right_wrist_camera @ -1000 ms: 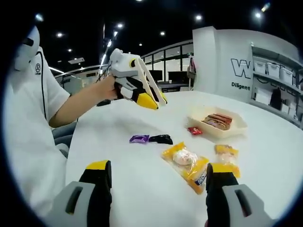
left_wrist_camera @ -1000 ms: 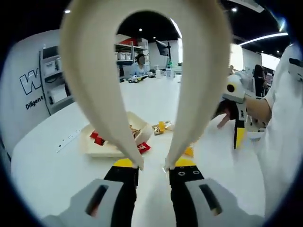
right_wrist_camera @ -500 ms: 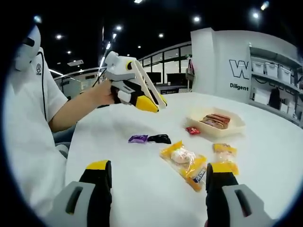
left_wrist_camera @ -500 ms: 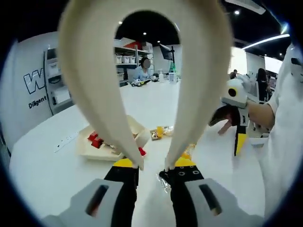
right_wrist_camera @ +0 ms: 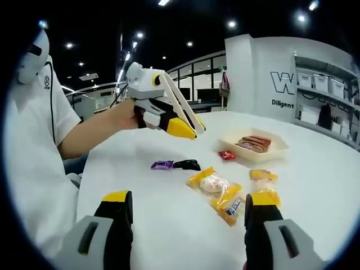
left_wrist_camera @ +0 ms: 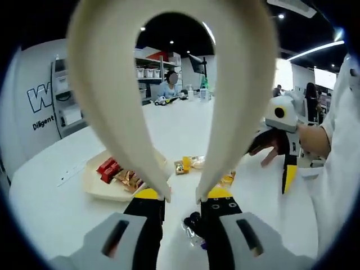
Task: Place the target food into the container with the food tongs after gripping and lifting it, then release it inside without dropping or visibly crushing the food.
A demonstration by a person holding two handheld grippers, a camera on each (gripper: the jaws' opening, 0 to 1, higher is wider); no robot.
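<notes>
My left gripper [right_wrist_camera: 188, 130] clamps the cream tongs [left_wrist_camera: 169, 101] above the table [right_wrist_camera: 349, 191]. My right gripper [right_wrist_camera: 191, 216] gapes wide, empty, near the yellow packet [right_wrist_camera: 218, 191].

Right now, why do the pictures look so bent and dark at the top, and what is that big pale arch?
Left gripper view: the pale arch is the food tongs, close to the lens and softly blurred; the fisheye curves the white table. Right gripper view: ceiling spotlights glare against a dark ceiling; the wrapped snacks look sharp, with faint shadows.
</notes>
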